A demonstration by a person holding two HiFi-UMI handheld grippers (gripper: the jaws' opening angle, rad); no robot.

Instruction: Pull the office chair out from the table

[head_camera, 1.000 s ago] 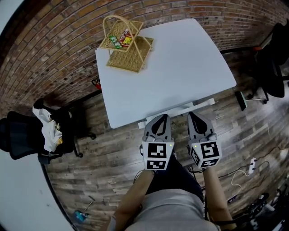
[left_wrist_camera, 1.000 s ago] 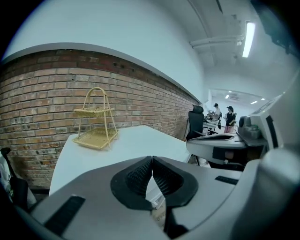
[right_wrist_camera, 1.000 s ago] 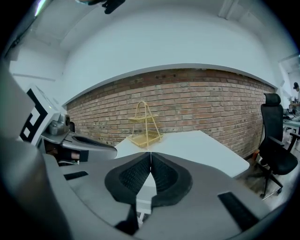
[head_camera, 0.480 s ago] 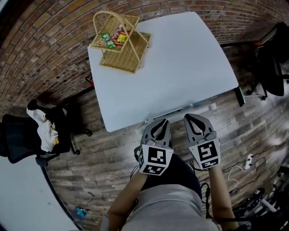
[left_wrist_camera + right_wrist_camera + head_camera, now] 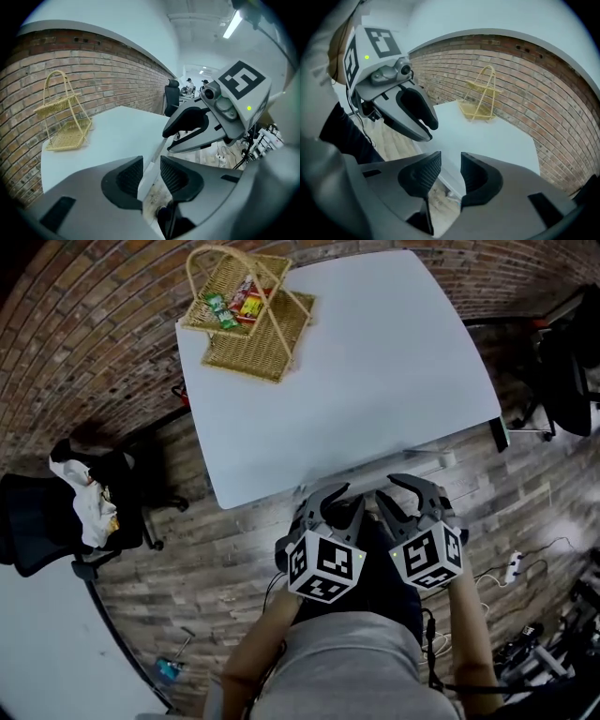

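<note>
The office chair (image 5: 56, 521), black with a white cloth (image 5: 89, 507) draped on it, stands on the plank floor (image 5: 234, 559) by the brick wall (image 5: 84, 362), apart from the tabletop's (image 5: 375, 362) left edge, with bare floor between. A second chair (image 5: 567, 371) stands past the right edge. I cannot tell whether the dark mass under my claws is part of a chair. My left claw (image 5: 333, 493) and right claw (image 5: 412, 482) hover side by side just short of the tabletop's near edge, both jaws opening, nothing between the pads. A wicker basket (image 5: 248, 320) sits at the far left corner; the rest of the surface is bare
</note>
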